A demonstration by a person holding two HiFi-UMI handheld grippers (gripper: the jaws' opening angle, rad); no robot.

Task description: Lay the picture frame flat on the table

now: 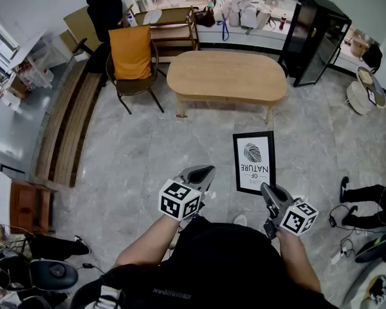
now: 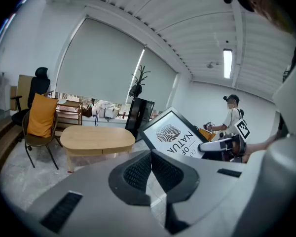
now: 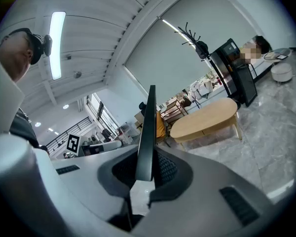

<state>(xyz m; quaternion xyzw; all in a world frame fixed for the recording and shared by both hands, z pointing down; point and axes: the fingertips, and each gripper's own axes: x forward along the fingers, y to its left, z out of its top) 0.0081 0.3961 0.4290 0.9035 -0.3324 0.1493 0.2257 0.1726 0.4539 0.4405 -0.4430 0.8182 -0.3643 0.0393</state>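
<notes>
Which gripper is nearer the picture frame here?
Right. The right gripper is shut on the picture frame at its near edge; the left gripper, shut and empty, sits apart to the frame's left.

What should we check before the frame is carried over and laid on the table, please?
1. Right gripper shut on the picture frame edge: ok.
2. Grip firm enough against slipping: cannot tell.
3. Left gripper empty, jaws together: ok.
4. Table top bare where the frame would lie: ok.
5. Floor between the person and the table free of obstacles: ok.
6. Frame over the table: not ok; it hangs above the floor, short of the table.
</notes>
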